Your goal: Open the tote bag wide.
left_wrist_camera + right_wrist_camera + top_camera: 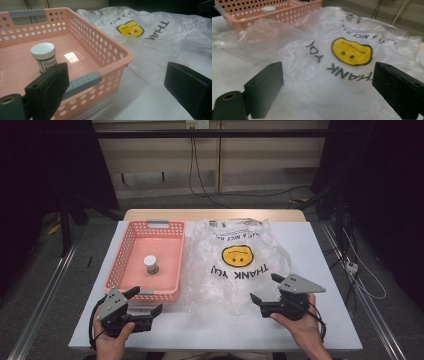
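A pink perforated basket (131, 242) (107, 52) (244, 17) lies on the table's left half, holding a small white-capped jar (151, 264) (44, 56) (268, 9) with a green label. To its right a clear plastic bag (240, 260) (160, 37) (319, 60) with a yellow smiley and "THANK YOU" print lies crumpled. My left gripper (145, 301) (117, 90) is open at the basket's near right corner. My right gripper (264, 288) (327, 87) is open at the bag's near edge, with nothing between its jaws.
A white sheet (330, 270) covers the wooden table (150, 213). Cables (200, 175) run over the floor behind the table and at its right side. Dark curtains stand at both sides.
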A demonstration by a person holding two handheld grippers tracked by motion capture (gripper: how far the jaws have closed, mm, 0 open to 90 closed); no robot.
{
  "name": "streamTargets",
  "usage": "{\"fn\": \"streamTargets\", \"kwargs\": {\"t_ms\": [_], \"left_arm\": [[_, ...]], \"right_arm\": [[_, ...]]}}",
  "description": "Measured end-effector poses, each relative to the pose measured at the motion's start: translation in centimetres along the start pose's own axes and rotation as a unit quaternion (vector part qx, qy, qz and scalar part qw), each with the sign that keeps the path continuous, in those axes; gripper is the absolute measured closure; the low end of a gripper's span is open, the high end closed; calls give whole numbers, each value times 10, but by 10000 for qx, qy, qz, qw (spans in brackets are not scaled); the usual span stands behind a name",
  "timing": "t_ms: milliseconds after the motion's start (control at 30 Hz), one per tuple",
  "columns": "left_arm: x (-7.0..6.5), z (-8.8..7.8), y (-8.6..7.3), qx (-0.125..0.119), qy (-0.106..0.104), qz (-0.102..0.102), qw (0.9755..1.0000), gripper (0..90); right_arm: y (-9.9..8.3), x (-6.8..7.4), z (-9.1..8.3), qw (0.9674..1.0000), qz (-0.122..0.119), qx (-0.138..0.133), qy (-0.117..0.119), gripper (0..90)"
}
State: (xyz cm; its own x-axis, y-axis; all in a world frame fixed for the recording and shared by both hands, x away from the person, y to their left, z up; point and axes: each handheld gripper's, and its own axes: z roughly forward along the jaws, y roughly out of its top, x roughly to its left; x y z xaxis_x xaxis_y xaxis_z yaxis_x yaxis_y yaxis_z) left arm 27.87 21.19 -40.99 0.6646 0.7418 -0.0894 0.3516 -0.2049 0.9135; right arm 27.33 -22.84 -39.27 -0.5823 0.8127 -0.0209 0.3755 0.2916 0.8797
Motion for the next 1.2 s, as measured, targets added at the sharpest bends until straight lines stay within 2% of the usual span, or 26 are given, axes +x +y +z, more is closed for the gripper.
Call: {"fn": "streamTargets", "kwargs": {"t_ms": [67,100,200,233,267,300,333,367,400,433,467,500,567,733,767,833,867,900,933,967,1033,1133,1167,1200], "left_arm": [[0,0,0,-6,-10,2,10000,57],[0,-1,0,-11,-9,2,10000,57],[0,0,0,-5,-19,-3,10000,57],[0,0,0,-6,-26,6,10000,57],[0,0,0,-3,-33,0,10000,57],[0,0,0,6,-43,0,10000,57],[0,0,0,16,-50,-9,10000,57],[0,0,0,40,-64,10,10000,57],[0,0,0,37,-71,10,10000,57],[0,0,0,26,-75,10,10000,57],[0,0,0,22,-80,8,10000,57],[0,0,0,22,-86,4,10000,57],[0,0,0,35,-73,-1,10000,57],[0,1,0,50,-89,34,9999,57],[0,1,0,48,-87,23,9999,57],[0,1,0,57,-98,23,9999,57],[0,1,0,54,-100,22,9999,57],[0,1,0,55,-100,32,9999,57],[0,1,0,53,-101,17,9999,57],[1,1,0,58,-104,30,9999,57],[1,0,0,60,-101,38,9999,57],[1,1,0,62,-100,9,9999,57],[1,1,0,64,-96,15,9999,57],[1,1,0,66,-97,10,9999,57]], "right_arm": [[3,5,10,9997,-41,184,176,118],[3,5,10,9997,-41,184,176,118],[12,21,30,9973,-190,494,514,142],[12,21,30,9973,-190,494,514,142],[15,26,42,9954,-286,648,646,167],[15,28,48,9943,-336,759,668,188],[15,28,48,9943,-336,759,668,188],[13,30,62,9911,-398,1057,698,190],[13,30,62,9911,-398,1057,698,190],[12,29,67,9894,-407,1180,738,192],[7,27,80,9860,-419,1433,749,204],[7,27,80,9860,-419,1433,749,204],[3,24,92,9825,-402,1653,758,207],[-4,20,100,9805,-326,1770,789,205],[-8,18,104,9783,-283,1878,832,196],[-10,18,106,9762,-302,1964,866,186],[-10,18,106,9762,-302,1964,866,186],[-11,18,108,9746,-313,2037,878,190],[-11,18,108,9746,-313,2037,878,190],[-14,17,110,9730,-388,2106,859,214],[-15,17,110,9729,-309,2118,877,220],[-14,14,110,9740,-275,2082,850,320],[-14,11,109,9752,-222,2055,788,400],[-14,11,109,9752,-222,2055,788,400]]}}
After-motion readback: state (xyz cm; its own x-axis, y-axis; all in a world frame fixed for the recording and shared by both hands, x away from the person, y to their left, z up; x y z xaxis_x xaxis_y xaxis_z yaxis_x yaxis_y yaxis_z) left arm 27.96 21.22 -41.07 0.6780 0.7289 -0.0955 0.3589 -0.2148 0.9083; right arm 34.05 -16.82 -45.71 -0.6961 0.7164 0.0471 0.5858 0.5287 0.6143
